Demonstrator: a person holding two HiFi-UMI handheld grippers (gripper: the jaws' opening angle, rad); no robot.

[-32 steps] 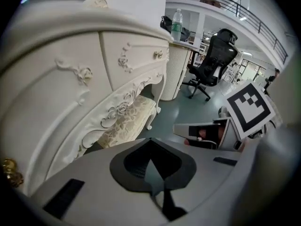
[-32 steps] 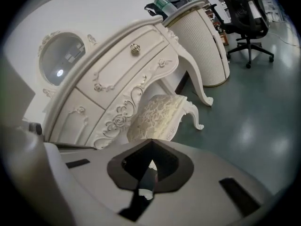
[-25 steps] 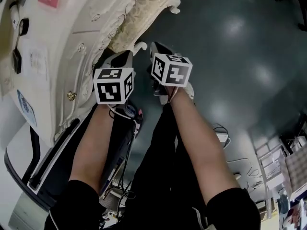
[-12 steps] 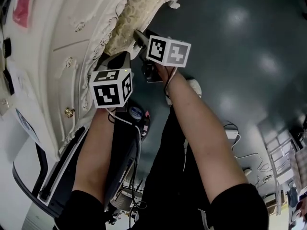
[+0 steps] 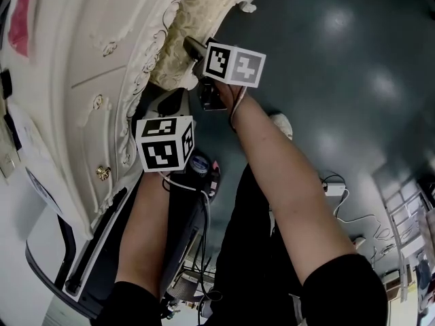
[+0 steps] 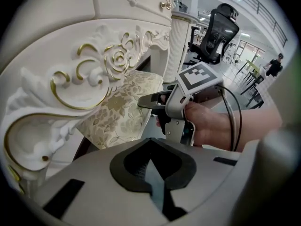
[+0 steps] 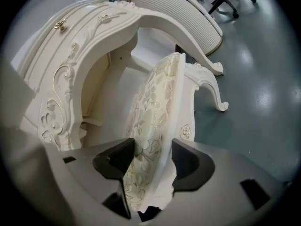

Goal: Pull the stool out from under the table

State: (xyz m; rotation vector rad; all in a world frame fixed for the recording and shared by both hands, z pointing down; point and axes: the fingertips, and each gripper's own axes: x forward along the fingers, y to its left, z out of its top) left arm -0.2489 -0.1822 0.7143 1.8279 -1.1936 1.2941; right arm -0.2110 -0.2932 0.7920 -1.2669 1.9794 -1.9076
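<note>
The stool (image 5: pixel 182 34) has a cream floral cushion (image 7: pixel 155 107) and carved white legs, and it stands partly under the ornate white table (image 5: pixel 81 66). My right gripper (image 5: pixel 193 49) reaches the near edge of the seat. Its jaws are opening, with the seat's edge between them (image 7: pixel 148 160) and a gap at the right pad. In the left gripper view the right gripper (image 6: pixel 151 100) meets the cushion (image 6: pixel 117 109) beside the table's gilded carving (image 6: pixel 108 46). My left gripper (image 5: pixel 173 102) hangs back below the table's edge, shut (image 6: pixel 151 163) with nothing in it.
A curved stool leg (image 7: pixel 215 92) rests on the dark grey floor (image 5: pixel 340 80). Behind it is a ribbed white column (image 7: pixel 174 8). A black office chair (image 6: pixel 218 25) stands further off. Cables (image 5: pixel 340 192) and a white plug lie on the floor near my legs.
My right gripper has moved forward from beside the left one to the stool's seat edge. The left gripper has dropped back a little towards me.
</note>
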